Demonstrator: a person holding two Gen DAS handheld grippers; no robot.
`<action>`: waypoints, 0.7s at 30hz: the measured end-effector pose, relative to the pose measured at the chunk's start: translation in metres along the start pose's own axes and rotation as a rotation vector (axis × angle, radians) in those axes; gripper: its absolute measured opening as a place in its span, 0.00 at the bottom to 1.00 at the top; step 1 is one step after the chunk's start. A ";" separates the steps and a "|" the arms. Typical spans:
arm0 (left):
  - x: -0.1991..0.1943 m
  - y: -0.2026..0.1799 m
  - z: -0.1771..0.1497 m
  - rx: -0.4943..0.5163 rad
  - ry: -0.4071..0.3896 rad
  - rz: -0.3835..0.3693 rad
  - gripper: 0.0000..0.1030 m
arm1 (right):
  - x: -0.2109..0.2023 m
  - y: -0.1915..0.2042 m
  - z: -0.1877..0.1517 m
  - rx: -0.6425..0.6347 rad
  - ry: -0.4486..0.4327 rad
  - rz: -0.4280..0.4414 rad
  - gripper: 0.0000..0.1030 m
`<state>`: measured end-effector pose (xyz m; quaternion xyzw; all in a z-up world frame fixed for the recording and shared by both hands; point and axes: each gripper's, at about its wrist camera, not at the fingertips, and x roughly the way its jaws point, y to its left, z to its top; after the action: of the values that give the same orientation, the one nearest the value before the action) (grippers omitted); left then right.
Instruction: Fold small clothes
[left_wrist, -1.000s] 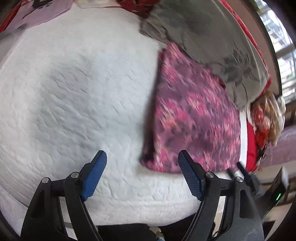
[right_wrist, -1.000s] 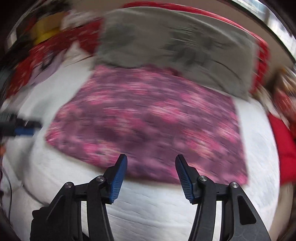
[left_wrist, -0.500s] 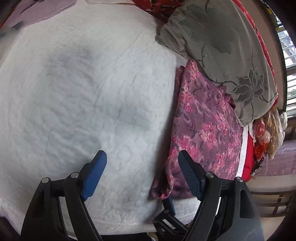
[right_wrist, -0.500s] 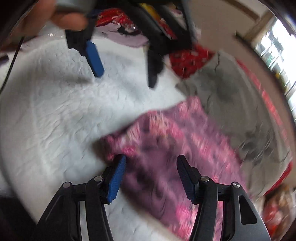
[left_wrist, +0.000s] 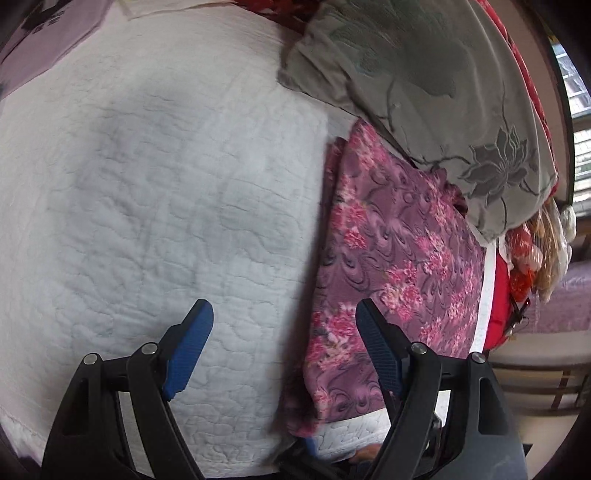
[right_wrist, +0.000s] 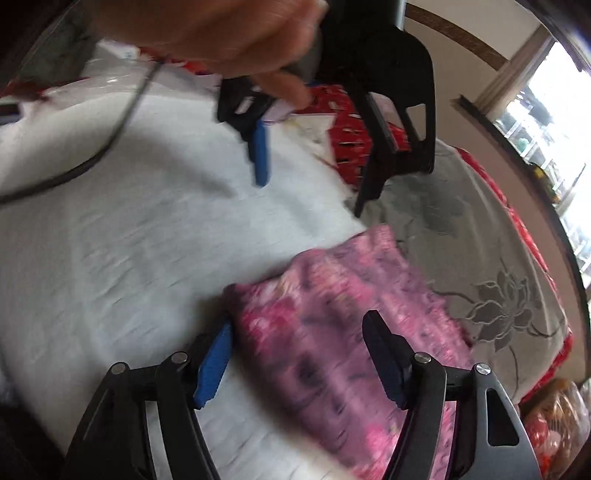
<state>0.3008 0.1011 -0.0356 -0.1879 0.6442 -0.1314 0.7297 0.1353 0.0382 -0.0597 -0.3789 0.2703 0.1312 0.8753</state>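
A purple cloth with pink flowers (left_wrist: 399, 266) lies folded on the white quilt (left_wrist: 166, 184), its far end tucked against a grey lotus-print pillow (left_wrist: 424, 92). My left gripper (left_wrist: 282, 314) hangs open over bare quilt, and its right finger is above the cloth's left edge. In the right wrist view my right gripper (right_wrist: 298, 325) straddles the near left corner of the cloth (right_wrist: 332, 332). Its jaws are opening, with the cloth lying between them and the pads not pressing on it. A hand (right_wrist: 229, 33) holds the left gripper (right_wrist: 310, 181) farther up the bed.
A dark cable (right_wrist: 110, 140) trails across the quilt at the left. Red patterned bedding (right_wrist: 347, 129) runs along the far side by the pillow (right_wrist: 480, 277). Plastic bags (left_wrist: 532, 251) hang off the bed's right side. A lilac sheet (left_wrist: 48, 33) lies at the far left.
My right gripper has swung round and down from facing the cloth's long edge to its near left corner, and its jaws have widened. The left gripper has shifted, so the cloth sits farther right in its view.
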 end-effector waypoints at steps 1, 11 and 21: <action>0.001 -0.002 0.002 -0.002 0.003 -0.013 0.77 | 0.005 -0.005 0.002 0.008 0.008 -0.010 0.39; 0.038 -0.043 0.023 -0.032 0.061 -0.137 0.77 | -0.046 -0.059 0.003 0.111 -0.136 -0.037 0.06; 0.015 -0.109 0.016 0.078 -0.041 -0.077 0.07 | -0.056 -0.097 -0.014 0.198 -0.163 -0.011 0.06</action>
<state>0.3238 -0.0016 0.0007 -0.1867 0.6158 -0.1805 0.7439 0.1264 -0.0393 0.0212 -0.2803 0.2079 0.1293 0.9282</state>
